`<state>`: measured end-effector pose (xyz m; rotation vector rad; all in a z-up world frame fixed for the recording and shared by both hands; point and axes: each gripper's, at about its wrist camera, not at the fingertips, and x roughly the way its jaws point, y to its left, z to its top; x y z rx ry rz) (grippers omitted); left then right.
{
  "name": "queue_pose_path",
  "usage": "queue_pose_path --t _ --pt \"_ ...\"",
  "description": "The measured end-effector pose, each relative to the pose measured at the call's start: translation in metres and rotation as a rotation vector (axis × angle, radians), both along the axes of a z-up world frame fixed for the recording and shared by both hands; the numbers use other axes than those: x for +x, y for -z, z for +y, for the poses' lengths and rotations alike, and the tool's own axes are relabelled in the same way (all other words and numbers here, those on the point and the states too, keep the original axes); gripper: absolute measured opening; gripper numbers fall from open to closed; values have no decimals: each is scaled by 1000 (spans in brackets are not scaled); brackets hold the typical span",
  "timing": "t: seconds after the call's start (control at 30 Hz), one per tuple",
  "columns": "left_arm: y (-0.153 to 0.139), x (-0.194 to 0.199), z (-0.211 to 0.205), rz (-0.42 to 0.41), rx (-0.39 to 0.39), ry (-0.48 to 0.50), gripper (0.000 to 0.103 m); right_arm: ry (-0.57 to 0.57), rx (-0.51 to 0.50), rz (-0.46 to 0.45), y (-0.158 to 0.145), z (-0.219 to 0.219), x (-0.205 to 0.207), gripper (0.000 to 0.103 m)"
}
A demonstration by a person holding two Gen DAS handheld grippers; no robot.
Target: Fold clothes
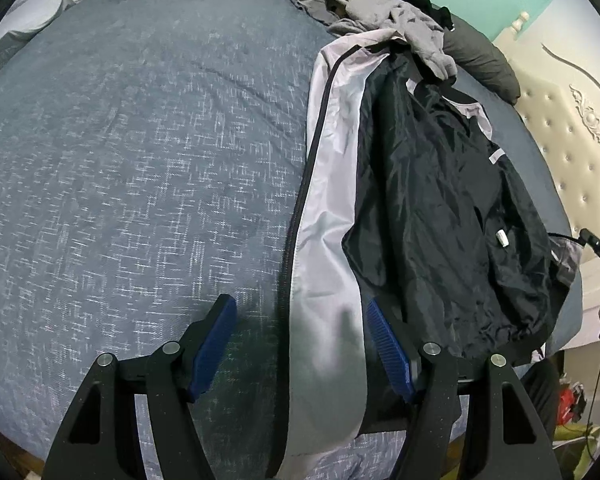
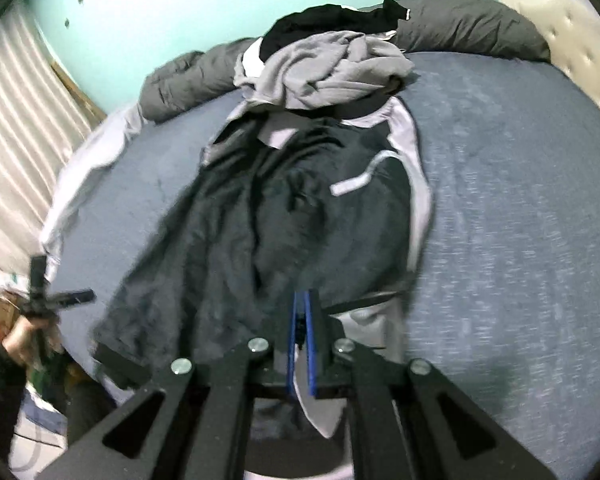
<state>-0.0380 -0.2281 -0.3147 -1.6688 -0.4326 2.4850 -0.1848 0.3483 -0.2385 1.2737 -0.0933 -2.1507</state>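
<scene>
My right claw [image 2: 302, 320] pinches the jacket [image 2: 284, 216] hem on the bed [image 2: 500, 200]; my left claw [image 1: 300, 344] hangs spread wide, empty.

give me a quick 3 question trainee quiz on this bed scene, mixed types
1. True or false: the left claw is clamped on the jacket.
2. Multiple choice: what does the right claw hold? A) pillow B) jacket fabric C) nothing
3. Fill in: the pile of clothes lies at the jacket's ____ end, far from the claws.

Key: 1 false, its jaws stand open over the pale zipper panel. 2 B. 3 collar.
</scene>
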Motion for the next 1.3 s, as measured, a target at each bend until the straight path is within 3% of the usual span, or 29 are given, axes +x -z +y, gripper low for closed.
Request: queue_pose_path --t 0.13,0.27,0.33,0.5,0.53,0.57,0.63,0.7,0.83,0.97,1.1,1.17,1.27,1.3 --pt "-4 3 -6 9 4 -15 72 -91 -95 13 -22 -42 18 0" --pt "-11 7 -5 25 10 -14 72 -218 -70 33 -22 -103 39 0" --pt "-14 10 -6 33 7 -11 72 -227 -48 43 -17 -114 40 0" --pt "-15 14 -14 36 -1 -15 72 -53 78 10 17 -60 7 5" --pt "-14 13 -16 35 -3 -16 72 -7 105 -3 25 -42 -1 15" --pt "-13 12 -17 31 -5 -17 72 50 134 -26 37 -19 -8 31" --pt "-10 11 -18 23 -9 -19 72 125 162 -76 55 18 -17 39" --pt "-5 9 -16 14 -9 -18 72 188 192 -121 74 52 -24 41" --pt "3 5 -11 -4 -9 -10 72 219 247 -191 107 81 -29 51" --pt "6 2 -5 -15 -16 3 72 177 262 -248 133 82 -29 59" --pt "8 -1 0 -23 -22 13 72 111 301 -267 151 73 -24 58" --pt "7 -2 0 -21 -24 14 72 91 312 -253 151 69 -21 32" --pt "5 -3 1 -19 -23 13 72 66 293 -190 135 63 -14 12" --pt "5 -3 0 -17 -21 12 72 67 290 -163 126 61 -13 11"
